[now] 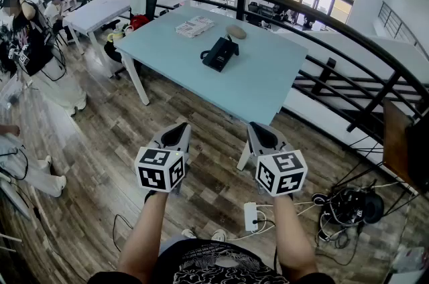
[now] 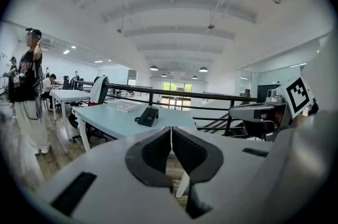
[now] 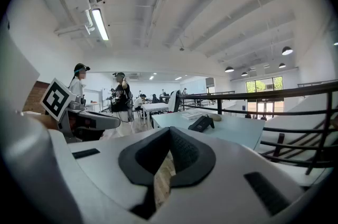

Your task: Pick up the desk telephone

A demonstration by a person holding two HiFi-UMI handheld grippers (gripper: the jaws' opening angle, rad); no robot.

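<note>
A black desk telephone (image 1: 220,53) lies on a pale blue table (image 1: 268,85), well ahead of both grippers. It shows small in the left gripper view as the telephone (image 2: 147,116) and in the right gripper view as the telephone (image 3: 202,122). My left gripper (image 1: 175,136) and right gripper (image 1: 262,136) hang side by side over the wooden floor, short of the table's near edge. Both are shut, with nothing between the jaws. Seen from its own camera, the left gripper (image 2: 171,130) has its pads meeting, and so has the right gripper (image 3: 169,132).
On the table also lie a stack of papers (image 1: 194,26) and a tan round object (image 1: 236,31). A black railing (image 1: 335,31) curves behind the table. A power strip (image 1: 251,216) and cables (image 1: 348,205) lie on the floor. People stand and sit at the left (image 1: 30,41).
</note>
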